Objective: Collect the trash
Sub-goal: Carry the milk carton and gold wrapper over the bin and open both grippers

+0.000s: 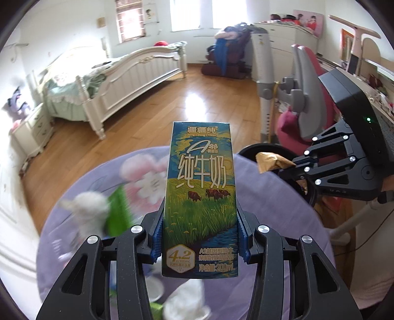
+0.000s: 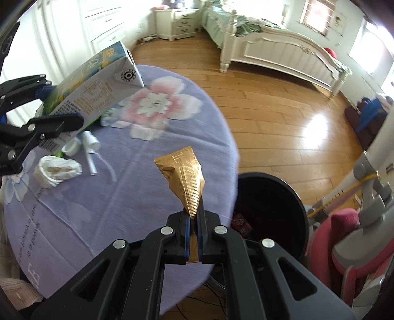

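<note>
My left gripper [image 1: 200, 236] is shut on a blue and green milk carton [image 1: 200, 197] and holds it above the purple flowered tablecloth [image 1: 270, 221]. The carton also shows in the right wrist view [image 2: 86, 86], tilted. My right gripper [image 2: 194, 226] is shut on a gold foil wrapper [image 2: 187, 177], near the table's edge beside the black round bin [image 2: 270, 204]. The right gripper [image 1: 290, 166] with the wrapper [image 1: 270, 160] also shows in the left wrist view, over the bin [image 1: 251, 150]. On the cloth lie a crumpled white tissue [image 2: 57, 171], white plastic wrap [image 2: 90, 147] and a green scrap [image 1: 118, 211].
A pink and grey chair [image 2: 349, 241] stands right of the bin. A white bed [image 1: 118, 78] and nightstand [image 2: 181, 23] stand across the wooden floor [image 2: 283, 110]. A desk [image 1: 369, 81] is at the right.
</note>
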Available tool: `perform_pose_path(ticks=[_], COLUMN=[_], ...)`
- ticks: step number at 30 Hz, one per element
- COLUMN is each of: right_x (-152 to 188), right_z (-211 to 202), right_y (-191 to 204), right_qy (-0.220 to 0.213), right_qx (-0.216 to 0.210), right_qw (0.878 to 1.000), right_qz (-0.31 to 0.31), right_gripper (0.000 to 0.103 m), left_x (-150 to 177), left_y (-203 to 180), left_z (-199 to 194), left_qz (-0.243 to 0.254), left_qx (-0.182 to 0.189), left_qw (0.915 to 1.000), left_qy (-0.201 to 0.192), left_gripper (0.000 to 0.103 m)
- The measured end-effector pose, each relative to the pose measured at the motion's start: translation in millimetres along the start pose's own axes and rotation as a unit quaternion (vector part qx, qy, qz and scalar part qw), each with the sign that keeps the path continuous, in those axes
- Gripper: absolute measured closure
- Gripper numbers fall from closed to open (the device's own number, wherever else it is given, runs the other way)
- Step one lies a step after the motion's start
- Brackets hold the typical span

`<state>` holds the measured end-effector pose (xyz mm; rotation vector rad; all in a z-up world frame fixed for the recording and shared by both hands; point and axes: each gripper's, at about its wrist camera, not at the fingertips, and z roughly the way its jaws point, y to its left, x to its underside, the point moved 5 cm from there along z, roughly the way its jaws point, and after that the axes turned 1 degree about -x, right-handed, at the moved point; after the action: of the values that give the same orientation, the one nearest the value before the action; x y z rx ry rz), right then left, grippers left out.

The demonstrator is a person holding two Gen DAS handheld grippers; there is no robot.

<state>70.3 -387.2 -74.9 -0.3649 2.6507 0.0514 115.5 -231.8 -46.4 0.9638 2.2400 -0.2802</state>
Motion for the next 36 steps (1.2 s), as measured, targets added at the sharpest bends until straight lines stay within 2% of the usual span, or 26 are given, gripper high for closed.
perform_pose_path(ticks=[9, 23, 26, 29, 31, 33, 36], right_x=[24.7, 38.5, 40.7, 43.3, 44.6, 45.3, 44.9], right_z=[-1.0, 7.1, 9.1, 11.9, 11.7, 9.5, 8.1], right_y=[-68.0, -106.9, -115.0, -119.1, -121.8, -122.0, -121.8], right_qy=[0.004, 0.011, 0.015, 0.026, 0.024, 0.019, 0.015], right_qx=[0.046, 0.069, 0.078, 0.093, 0.091, 0.102, 0.100], right_qw=[0.997, 0.993, 0.991, 0.989, 0.989, 0.988, 0.988], right_qz=[0.057, 0.100, 0.109, 0.111, 0.117, 0.118, 0.118], right_gripper=[0.099, 0.099, 0.098, 0.091, 0.078, 0.054, 0.050], left_x=[-48.8, -91.4, -94.2, -94.9, -96.2, -96.5, -96.5], left_y=[-67.2, -120.2, -129.6, -135.3, -138.7, -141.7, -144.3], left_z=[56.7, 112.9, 126.6, 136.6, 139.5, 140.2, 139.3], left_qz=[0.026, 0.048, 0.049, 0.043, 0.043, 0.047, 0.051], left_qx=[0.037, 0.061, 0.053, 0.045, 0.050, 0.054, 0.052], left_qw=[0.9990, 0.9967, 0.9966, 0.9966, 0.9962, 0.9958, 0.9960], left_qy=[0.002, 0.026, 0.039, 0.053, 0.056, 0.058, 0.052], left_gripper=[0.057, 0.056, 0.055, 0.050, 0.049, 0.038, 0.038])
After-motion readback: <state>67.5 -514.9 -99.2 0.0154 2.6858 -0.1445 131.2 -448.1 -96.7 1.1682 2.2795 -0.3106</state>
